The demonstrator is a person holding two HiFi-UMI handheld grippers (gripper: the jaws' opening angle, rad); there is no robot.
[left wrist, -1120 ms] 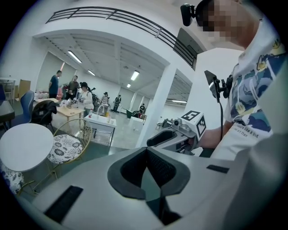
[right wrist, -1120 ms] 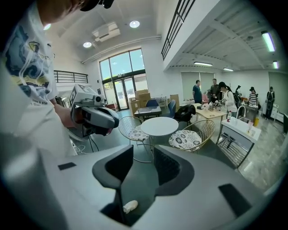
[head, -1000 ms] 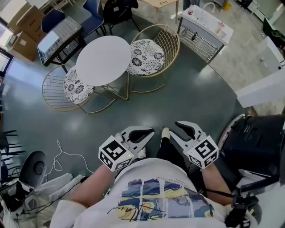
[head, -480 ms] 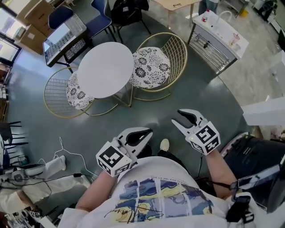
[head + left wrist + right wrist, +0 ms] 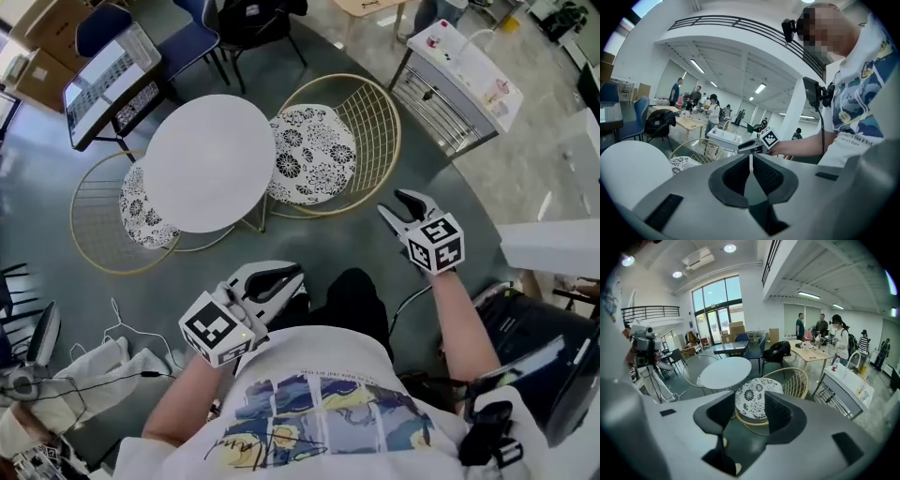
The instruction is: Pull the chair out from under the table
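The right arm stretches forward, its claw (image 5: 401,208) near the rim of the gold wire chair (image 5: 314,150), jaws opening with nothing between them. The left arm is bent close to the person's body, and its claw (image 5: 284,277) is closed and empty. The chair's patterned seat sits partly tucked under the round white table (image 5: 208,159); only the head view shows both arms at once, the right gripper view frames the chair through its parted jaws, and the left gripper view catches the right claw from the side.
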